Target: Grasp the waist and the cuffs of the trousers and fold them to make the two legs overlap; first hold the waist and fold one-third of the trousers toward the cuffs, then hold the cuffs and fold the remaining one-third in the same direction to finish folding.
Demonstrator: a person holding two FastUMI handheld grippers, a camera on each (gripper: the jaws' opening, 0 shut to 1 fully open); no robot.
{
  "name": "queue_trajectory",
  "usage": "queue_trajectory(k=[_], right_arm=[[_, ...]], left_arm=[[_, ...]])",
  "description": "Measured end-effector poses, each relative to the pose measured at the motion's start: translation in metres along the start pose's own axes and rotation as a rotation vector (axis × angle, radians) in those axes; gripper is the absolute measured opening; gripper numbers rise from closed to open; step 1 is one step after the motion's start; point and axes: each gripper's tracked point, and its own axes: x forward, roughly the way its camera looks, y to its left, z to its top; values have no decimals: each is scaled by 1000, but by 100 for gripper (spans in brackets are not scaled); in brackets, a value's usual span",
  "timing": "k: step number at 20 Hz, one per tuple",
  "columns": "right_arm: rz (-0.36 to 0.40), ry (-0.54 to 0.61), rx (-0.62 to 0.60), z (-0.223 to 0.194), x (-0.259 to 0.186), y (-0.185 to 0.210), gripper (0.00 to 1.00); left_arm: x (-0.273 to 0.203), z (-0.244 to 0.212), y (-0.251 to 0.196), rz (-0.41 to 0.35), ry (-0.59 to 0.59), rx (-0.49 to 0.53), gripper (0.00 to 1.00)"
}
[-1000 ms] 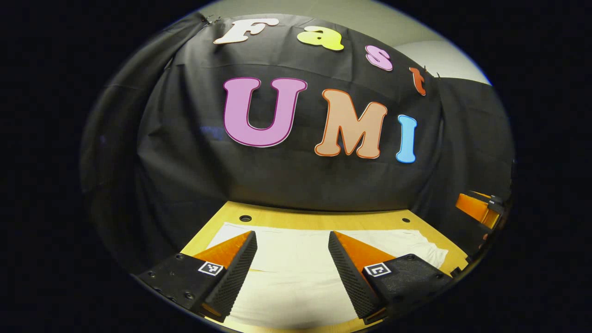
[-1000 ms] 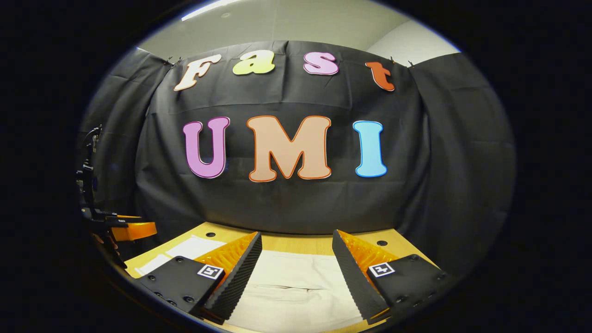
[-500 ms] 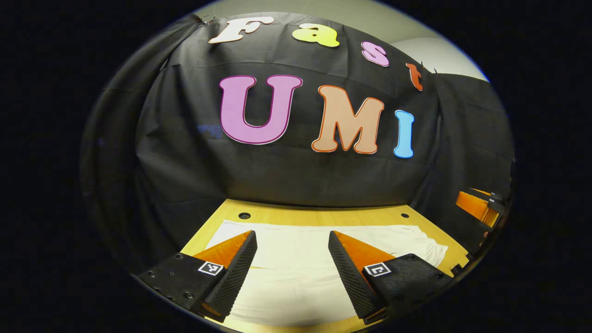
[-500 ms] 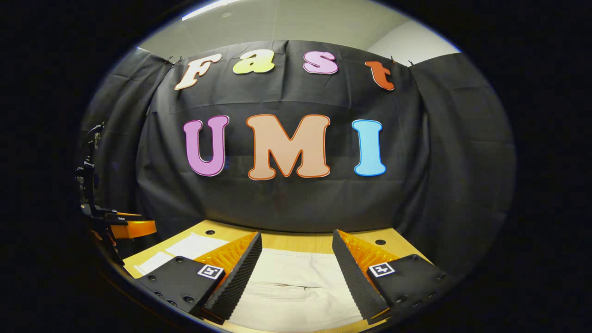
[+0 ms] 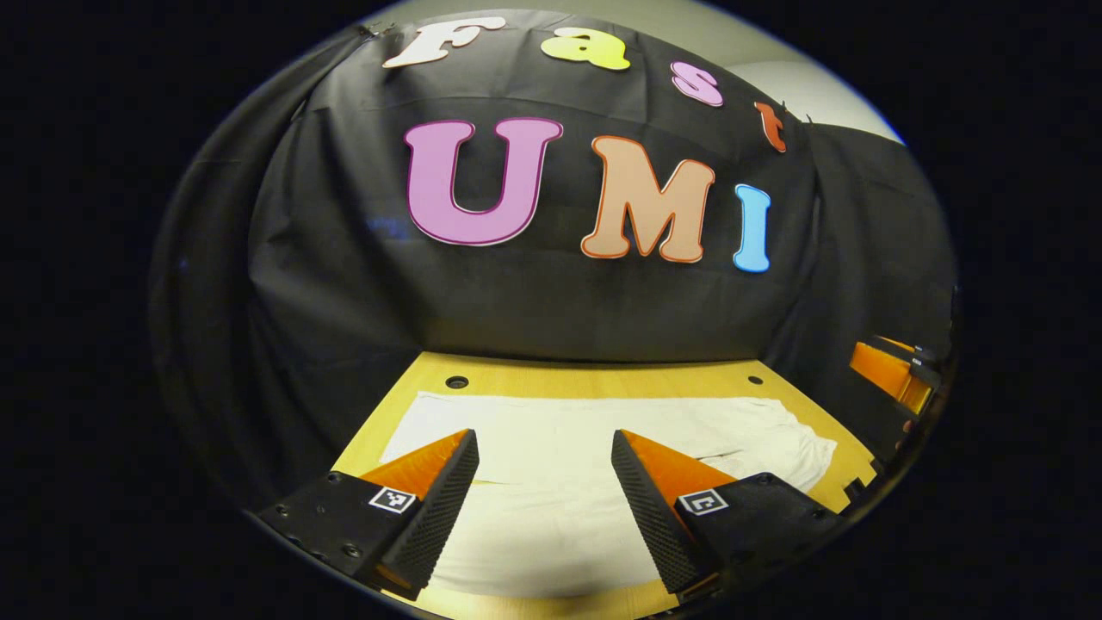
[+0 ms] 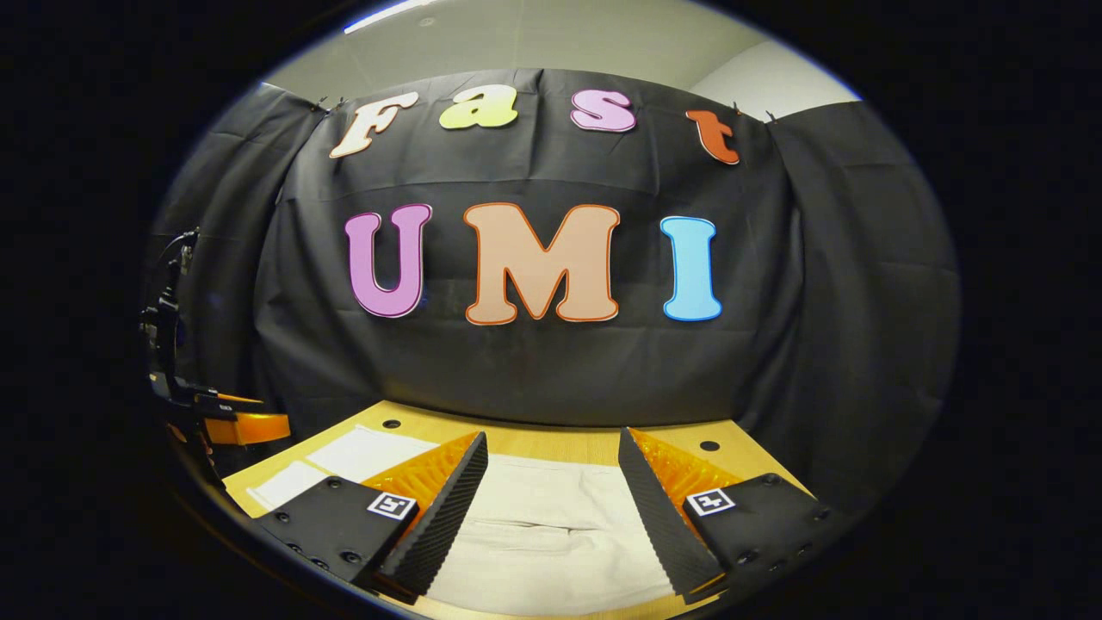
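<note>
On the wooden worktop [image 5: 603, 383], in front of the black cloth wall [image 5: 534, 301], the cream trousers [image 5: 585, 448] lie spread flat, covering most of its surface. Their long axis runs side to side along that wall. In the left gripper view the rumpled, wider end, apparently the waist, points toward the worktop's right edge and the squared end toward its left. In the right gripper view the trousers [image 6: 551, 534] show a seam line just below the tongs.

The left tongs [image 5: 544, 448] hover above the trousers near the worktop's front edge, spread wide and holding nothing. The right tongs [image 6: 553, 448] are likewise spread and empty over the cloth.

No fold looks begun, so this reads as the approach to the first step. Next, both tongs need to drop onto the near edge, one at the waist and one at the cuffs, and pinch the fabric.
</note>
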Motion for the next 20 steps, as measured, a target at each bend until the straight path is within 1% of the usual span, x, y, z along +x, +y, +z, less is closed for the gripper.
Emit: queue_trajectory(k=[4,6,10,14,17,20], right_arm=[[-11,10,-14,-2,0,-4,98],[-23,12,-17,-3,0,-10,98],[-50,36,19,-10,-3,-19,98],[-95,65,16,-22,-10,-35,98],[-120,93,10,-31,-17,-45,98],[-141,122,8,-41,-22,-52,98]], left_arm=[[2,-37,9,-84,118,56,94],[0,-57,18,-118,177,105,95],[-7,-106,31,-207,317,204,95],[-22,-160,45,-321,487,361,95],[-34,-199,53,-412,603,487,92],[-50,-231,61,-499,720,584,91]])
